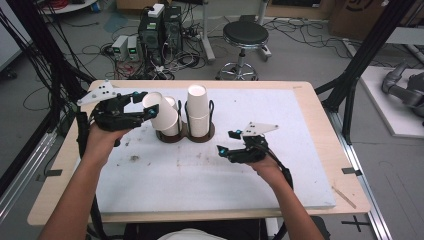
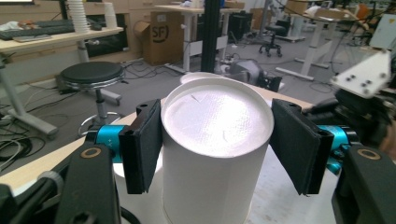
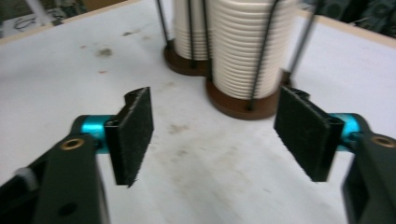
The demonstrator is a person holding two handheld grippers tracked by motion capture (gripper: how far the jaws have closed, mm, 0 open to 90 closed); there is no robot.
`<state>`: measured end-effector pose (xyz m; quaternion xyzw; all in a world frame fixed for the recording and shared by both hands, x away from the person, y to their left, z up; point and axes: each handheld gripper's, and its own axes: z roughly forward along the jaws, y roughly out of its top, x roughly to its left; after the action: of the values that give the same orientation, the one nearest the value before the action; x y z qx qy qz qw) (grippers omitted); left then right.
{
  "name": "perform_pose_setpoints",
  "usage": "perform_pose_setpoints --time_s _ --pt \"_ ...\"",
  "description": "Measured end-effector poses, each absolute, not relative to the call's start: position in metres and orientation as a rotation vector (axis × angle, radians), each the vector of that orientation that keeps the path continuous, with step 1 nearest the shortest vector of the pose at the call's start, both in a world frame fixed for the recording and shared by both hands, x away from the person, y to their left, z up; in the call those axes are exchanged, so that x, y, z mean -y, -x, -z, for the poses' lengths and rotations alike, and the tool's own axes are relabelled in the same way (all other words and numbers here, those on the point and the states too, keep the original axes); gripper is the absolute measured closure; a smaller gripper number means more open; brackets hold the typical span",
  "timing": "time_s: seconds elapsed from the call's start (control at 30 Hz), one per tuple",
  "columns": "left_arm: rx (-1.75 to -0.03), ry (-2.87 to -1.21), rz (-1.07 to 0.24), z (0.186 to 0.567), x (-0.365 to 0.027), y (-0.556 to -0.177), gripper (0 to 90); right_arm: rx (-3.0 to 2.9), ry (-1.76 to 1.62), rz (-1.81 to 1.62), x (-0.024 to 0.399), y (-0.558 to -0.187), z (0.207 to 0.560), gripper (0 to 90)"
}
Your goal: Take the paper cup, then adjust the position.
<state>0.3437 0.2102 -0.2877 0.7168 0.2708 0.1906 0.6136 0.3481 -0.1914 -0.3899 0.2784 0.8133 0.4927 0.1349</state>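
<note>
My left gripper [image 1: 150,111] is shut on a white paper cup [image 1: 162,116] and holds it tilted just left of the cup holder. In the left gripper view the cup's round end [image 2: 215,130] faces the camera, with both black pads [image 2: 142,144] against its sides. A dark wire holder [image 1: 185,134] carries two stacks of white cups: a low left stack [image 1: 172,107] and a taller right stack [image 1: 197,110]. My right gripper [image 1: 226,142] stands open to the right of the holder, nothing between its pads [image 3: 135,130]. The stacks [image 3: 243,42] rise ahead of it.
A white mat [image 1: 200,170] with brown stains covers the wooden table [image 1: 325,130]. Behind the table stand a black stool [image 1: 245,35], computer boxes [image 1: 160,30] and loose cables. A black frame post [image 1: 360,60] rises at the right.
</note>
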Motion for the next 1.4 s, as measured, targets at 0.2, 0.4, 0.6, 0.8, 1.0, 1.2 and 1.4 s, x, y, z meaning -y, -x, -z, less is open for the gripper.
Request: perform_pose_setpoints --time_s 0.2,0.4,0.6,0.8,1.0,1.2,1.4 --pt "-0.605 -1.647 -0.422 0.291 -0.21 -0.335 36.1 -2.319 -0.781 -1.42 0.215 -0.355 0.385 21.1" --pt "-0.586 -1.65 -0.415 0.299 -0.205 -0.332 36.0 -2.295 -0.834 -1.382 0.225 -0.361 0.388 21.1" --pt "-0.584 -1.657 -0.398 0.312 -0.195 -0.331 36.0 -2.299 -0.836 -1.371 0.231 -0.356 0.391 21.2" --pt "-0.572 -1.669 -0.356 0.322 -0.183 -0.338 36.0 -2.279 -0.765 -1.384 0.238 -0.351 0.391 21.1" --pt "-0.554 -1.692 -0.326 0.33 -0.173 -0.342 36.0 -2.276 -0.678 -1.425 0.237 -0.346 0.395 21.1" --pt "-0.525 -1.705 -0.291 0.345 -0.164 -0.338 36.0 -2.335 -0.69 -1.516 0.236 -0.343 0.392 20.1" --pt "-0.504 -1.733 -0.264 0.354 -0.157 -0.333 36.0 -2.36 -0.663 -1.629 0.228 -0.338 0.387 20.1"
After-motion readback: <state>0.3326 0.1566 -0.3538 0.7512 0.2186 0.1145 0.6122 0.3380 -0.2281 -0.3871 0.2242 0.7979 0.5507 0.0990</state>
